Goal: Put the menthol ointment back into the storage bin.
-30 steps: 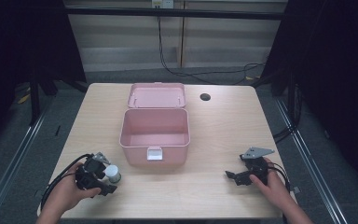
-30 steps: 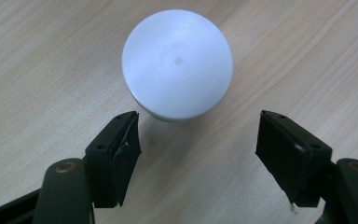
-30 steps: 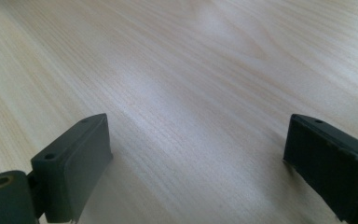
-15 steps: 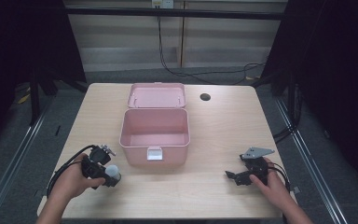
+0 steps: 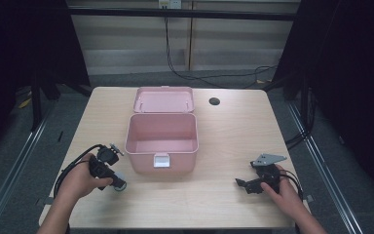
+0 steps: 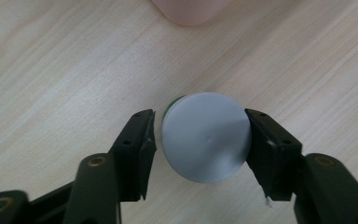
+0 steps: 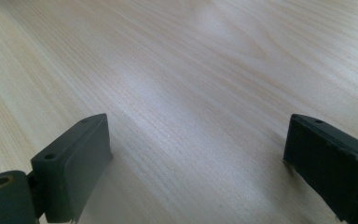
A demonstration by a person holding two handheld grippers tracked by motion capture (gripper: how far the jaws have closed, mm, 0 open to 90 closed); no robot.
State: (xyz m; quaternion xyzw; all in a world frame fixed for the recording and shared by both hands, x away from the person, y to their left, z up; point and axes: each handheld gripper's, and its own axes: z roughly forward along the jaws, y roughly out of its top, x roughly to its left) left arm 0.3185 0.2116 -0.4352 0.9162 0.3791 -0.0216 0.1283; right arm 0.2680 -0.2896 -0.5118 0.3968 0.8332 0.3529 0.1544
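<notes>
Both grippers are black: left gripper (image 5: 108, 168) at lower left of the high view trails a looped black cable, right gripper (image 5: 259, 181) at lower right carries a grey three-cornered plate on top. Jaws are flat matte-black blocks with small screw holes, pivoting on brass-coloured rivets at the bottom corners of the gripper views. Forearms bare, no sleeves.

A light wooden table (image 5: 224, 146) is standing on grey floor (image 5: 24, 161). Black cables (image 5: 190, 73) are trailing along the pale wall (image 5: 233, 44) beyond its far edge, and dark curtains (image 5: 350, 73) are flanking both sides.
</notes>
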